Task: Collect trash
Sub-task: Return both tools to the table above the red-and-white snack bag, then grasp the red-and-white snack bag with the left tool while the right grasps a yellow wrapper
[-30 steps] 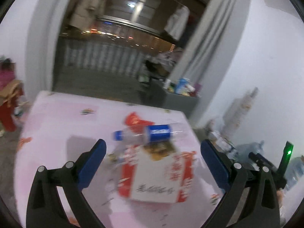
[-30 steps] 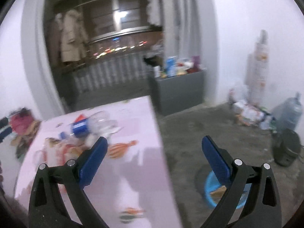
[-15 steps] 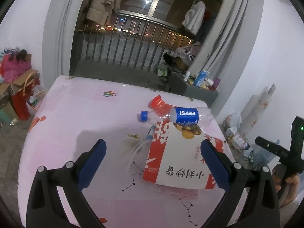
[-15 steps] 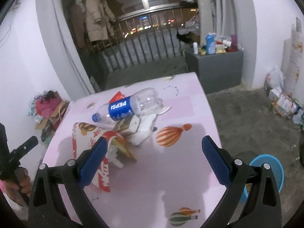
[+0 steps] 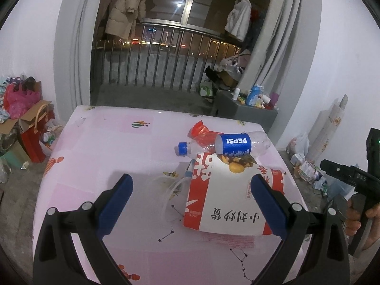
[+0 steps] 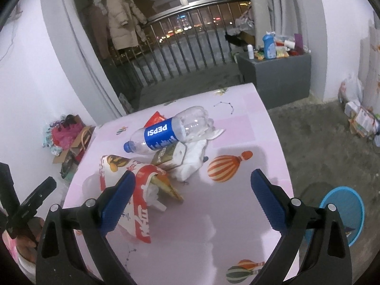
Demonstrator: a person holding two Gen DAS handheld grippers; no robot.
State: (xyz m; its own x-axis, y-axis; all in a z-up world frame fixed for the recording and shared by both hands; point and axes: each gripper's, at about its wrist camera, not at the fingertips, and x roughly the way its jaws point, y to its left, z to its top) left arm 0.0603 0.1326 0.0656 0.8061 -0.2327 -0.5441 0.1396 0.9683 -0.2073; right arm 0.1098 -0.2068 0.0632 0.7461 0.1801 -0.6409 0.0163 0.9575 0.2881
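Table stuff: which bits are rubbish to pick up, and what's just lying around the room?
Rubbish: Pepsi bottle, red-and-white bag, crumpled tissue, red wrapper, blue bin to hold it.

Lying around: coat, grey cabinet, red gift bag.

Reads "PEPSI", upside down, on the blue label of the plastic bottle (image 5: pixel 234 144); Chinese characters on the red-and-white bag (image 5: pixel 228 204).

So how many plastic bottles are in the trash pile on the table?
1: a Pepsi bottle lies on its side on top of the pile, blue cap toward the table's left side, resting across the red-and-white bag. More could be hidden beneath.
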